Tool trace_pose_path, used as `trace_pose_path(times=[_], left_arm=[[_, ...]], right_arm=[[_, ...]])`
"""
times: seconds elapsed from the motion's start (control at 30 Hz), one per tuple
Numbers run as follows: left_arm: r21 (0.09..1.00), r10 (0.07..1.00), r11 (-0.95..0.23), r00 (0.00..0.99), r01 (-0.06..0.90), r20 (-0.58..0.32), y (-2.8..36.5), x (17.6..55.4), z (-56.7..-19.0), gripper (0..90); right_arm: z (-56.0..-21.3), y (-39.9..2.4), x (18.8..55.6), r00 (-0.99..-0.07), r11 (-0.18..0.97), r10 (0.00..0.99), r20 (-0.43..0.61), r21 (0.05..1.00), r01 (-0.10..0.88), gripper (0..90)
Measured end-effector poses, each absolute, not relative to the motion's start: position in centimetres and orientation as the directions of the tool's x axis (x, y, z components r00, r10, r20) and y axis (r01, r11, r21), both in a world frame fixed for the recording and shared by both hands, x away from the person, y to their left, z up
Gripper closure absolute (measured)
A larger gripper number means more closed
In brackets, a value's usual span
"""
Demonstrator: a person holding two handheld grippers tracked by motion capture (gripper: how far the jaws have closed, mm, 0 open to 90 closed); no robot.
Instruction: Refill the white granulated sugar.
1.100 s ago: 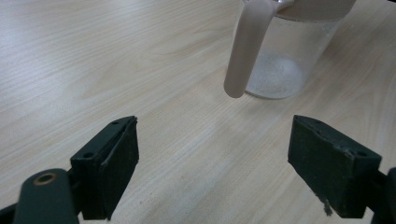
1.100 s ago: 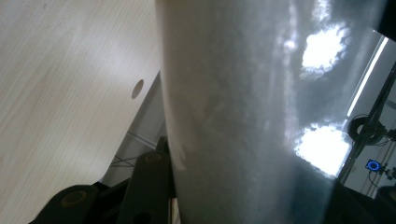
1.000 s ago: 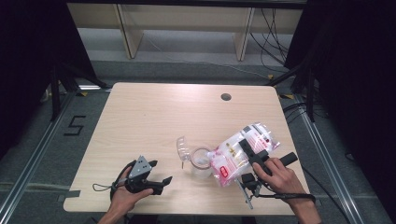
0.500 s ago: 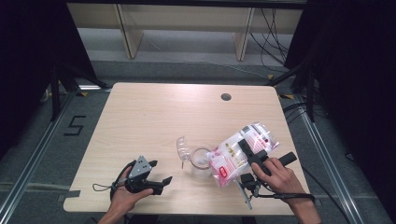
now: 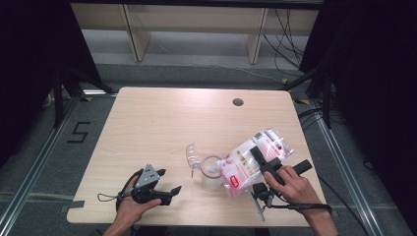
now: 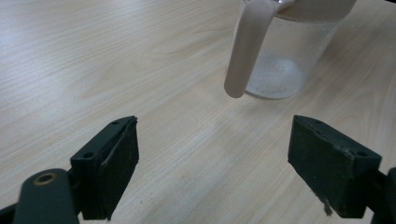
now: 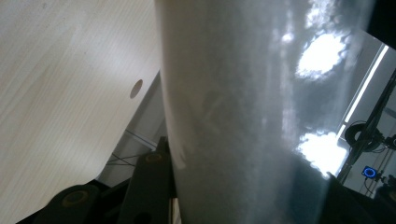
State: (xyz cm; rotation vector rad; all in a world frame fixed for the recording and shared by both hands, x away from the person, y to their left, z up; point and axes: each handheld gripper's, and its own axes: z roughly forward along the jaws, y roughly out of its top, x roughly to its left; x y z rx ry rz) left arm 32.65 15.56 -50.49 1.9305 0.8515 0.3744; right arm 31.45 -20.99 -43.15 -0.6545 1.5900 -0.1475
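A clear plastic jug with a pale handle stands at the table's front middle; in the left gripper view the jug has a thin layer of white grains on its bottom. A clear bag with pink print hangs tilted above and to the right of the jug, its lower end over the jug's rim. My right gripper is shut on that bag, and the bag's film lies close before the right gripper view's lens. My left gripper rests near the front left edge, open and holding nothing, with its fingers pointing towards the jug.
The pale wooden table has a round cable hole at its back right. Dark frames and cables flank both sides, and shelving stands behind. A cable and a small fitting trail from the right hand at the front edge.
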Motion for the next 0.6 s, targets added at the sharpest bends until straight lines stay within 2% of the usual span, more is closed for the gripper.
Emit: trace_pose_path(times=[0.1, 0.6], left_arm=[[0.859, 0.700, -0.318, 0.710, 0.401, -0.072, 15.71, 32.72, -50.46, 16.0], [0.866, 0.698, -0.299, 0.711, 0.400, -0.088, 15.59, 32.64, -50.42, 16.0]], right_arm=[[-43.17, -21.06, 31.43, 0.008, 0.829, -0.484, -0.875, -0.462, -0.316, 65.8], [-43.06, -20.99, 31.43, 0.008, 0.829, -0.488, -0.873, -0.466, -0.308, 66.0]])
